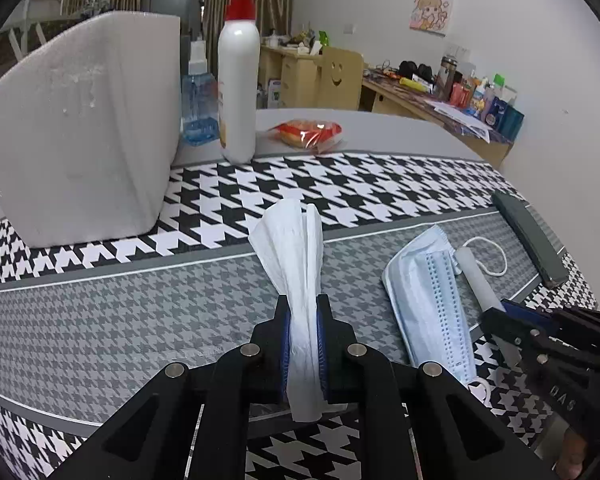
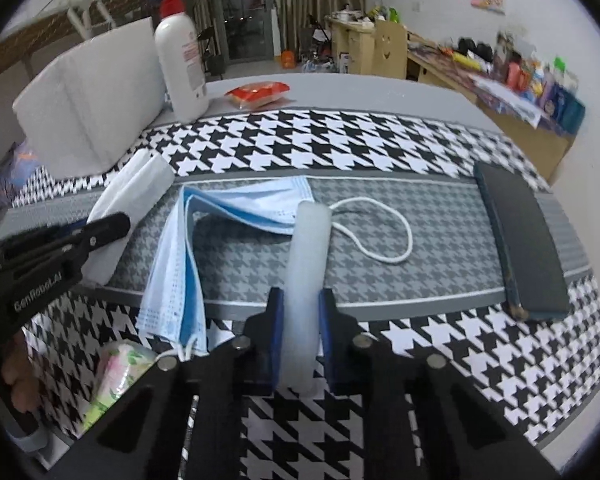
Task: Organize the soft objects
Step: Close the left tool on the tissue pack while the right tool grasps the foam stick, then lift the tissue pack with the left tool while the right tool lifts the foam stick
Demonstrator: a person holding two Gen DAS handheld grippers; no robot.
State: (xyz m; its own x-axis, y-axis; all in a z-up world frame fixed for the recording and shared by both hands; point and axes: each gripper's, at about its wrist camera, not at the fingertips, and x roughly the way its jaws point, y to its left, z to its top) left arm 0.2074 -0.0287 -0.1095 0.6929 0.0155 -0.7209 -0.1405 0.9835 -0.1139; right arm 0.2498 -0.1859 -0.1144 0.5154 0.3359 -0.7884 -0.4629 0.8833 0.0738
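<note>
Left wrist view: the houndstooth mat (image 1: pixel 100 300), woven-looking in black, white and grey bands, covers the near table. A rigid white foam block (image 1: pixel 80 132) stands at far left, with a smooth white pump bottle (image 1: pixel 238 92) to its right. The pleated blue face mask (image 1: pixel 432 300) lies flat at right, near the right gripper (image 1: pixel 496 312). The left gripper (image 1: pixel 304 304) is closed on a crumpled white tissue (image 1: pixel 296 256) that projects forward beyond its fingertips.

Right wrist view: a flat dark case (image 2: pixel 520 240) lies at right. The right gripper (image 2: pixel 302 300) is clamped on a translucent white cylinder (image 2: pixel 308 256) whose far end touches the mask's ear loop (image 2: pixel 380 232).
</note>
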